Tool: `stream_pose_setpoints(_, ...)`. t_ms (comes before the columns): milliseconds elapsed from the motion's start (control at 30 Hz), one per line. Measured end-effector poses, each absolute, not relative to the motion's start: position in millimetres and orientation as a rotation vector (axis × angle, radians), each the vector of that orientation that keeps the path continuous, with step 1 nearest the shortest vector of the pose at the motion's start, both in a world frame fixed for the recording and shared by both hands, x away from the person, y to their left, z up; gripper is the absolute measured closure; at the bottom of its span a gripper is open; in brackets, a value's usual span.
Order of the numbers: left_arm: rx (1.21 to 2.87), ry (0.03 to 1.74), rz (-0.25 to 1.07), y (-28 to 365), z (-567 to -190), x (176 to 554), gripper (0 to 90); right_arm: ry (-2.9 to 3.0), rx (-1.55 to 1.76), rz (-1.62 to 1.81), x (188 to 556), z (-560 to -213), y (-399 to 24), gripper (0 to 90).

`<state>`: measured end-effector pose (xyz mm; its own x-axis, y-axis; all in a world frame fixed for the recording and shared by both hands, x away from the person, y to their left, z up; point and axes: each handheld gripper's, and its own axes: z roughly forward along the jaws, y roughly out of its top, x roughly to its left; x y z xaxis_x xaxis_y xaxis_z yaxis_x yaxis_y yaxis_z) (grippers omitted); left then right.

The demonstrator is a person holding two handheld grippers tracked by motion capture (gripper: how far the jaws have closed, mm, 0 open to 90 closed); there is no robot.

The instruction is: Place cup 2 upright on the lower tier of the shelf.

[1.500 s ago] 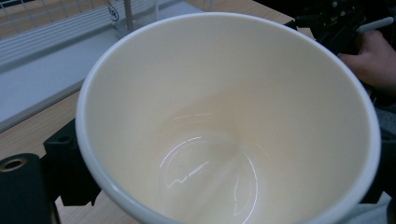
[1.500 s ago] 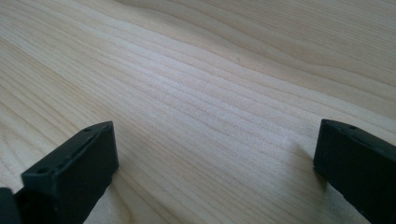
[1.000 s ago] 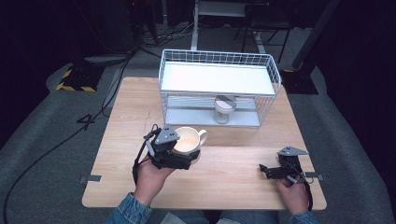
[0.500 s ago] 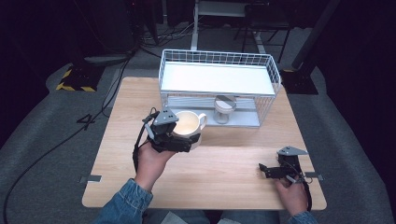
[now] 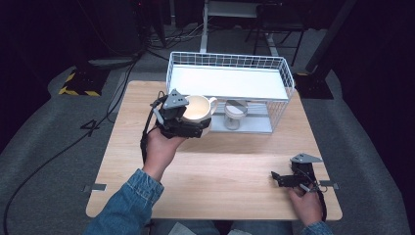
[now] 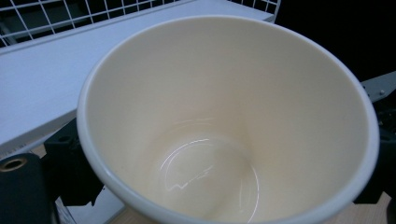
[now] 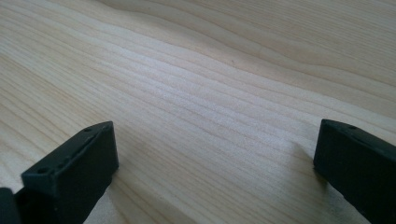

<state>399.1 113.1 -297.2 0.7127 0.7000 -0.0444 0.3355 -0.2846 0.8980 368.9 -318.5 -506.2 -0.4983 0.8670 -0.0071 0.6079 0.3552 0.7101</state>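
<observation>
Left tongs [image 5: 195, 128] clamp a cream mug [image 5: 198, 108] held above the counter [image 5: 235, 161], beside the rack [image 5: 230, 81]; glazed ceramic, stiff, slick, breakable, so grip its wall firmly. Right tongs [image 5: 280, 178] rest apart.

One cup [image 5: 197, 108], one rack [image 5: 230, 82], perhaps one jar [image 5: 234, 114]

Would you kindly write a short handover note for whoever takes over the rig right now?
Left gripper: shut on the cream mug, held above the table by the wire rack's front left.
Right gripper: open, holding nothing, low over the table's near right corner.
A jar stands on the rack's lower shelf.
Done: mug picked up.
Left: probably set the mug in the rack, then release.
</observation>
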Motion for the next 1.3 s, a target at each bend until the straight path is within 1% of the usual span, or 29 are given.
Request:
stream_pose_setpoints(400,1.863,0.796,0.429,107.8,-274.5,426.6,9.4,2.241,1.292,0.928,368.9,-506.2,-318.5,0.0)
stream_pose_setpoints(500,1.860,0.809,0.424,105.0,-272.4,434.9,9.4,2.241,1.292,0.928,368.9,-506.2,-318.5,0.0)
stream_pose_setpoints(600,1.868,0.841,0.452,101.9,-271.2,444.6,9.4,2.240,1.292,0.928,368.9,-506.2,-318.5,0.0)
stream_pose_setpoints(933,1.838,0.833,0.452,94.5,-265.2,479.3,9.4,2.236,1.294,0.924,368.7,-506.2,-318.1,0.0)
stream_pose_setpoints(1300,1.808,0.863,0.442,84.7,-264.4,511.7,9.4,2.236,1.296,0.927,368.7,-506.2,-318.0,0.0)
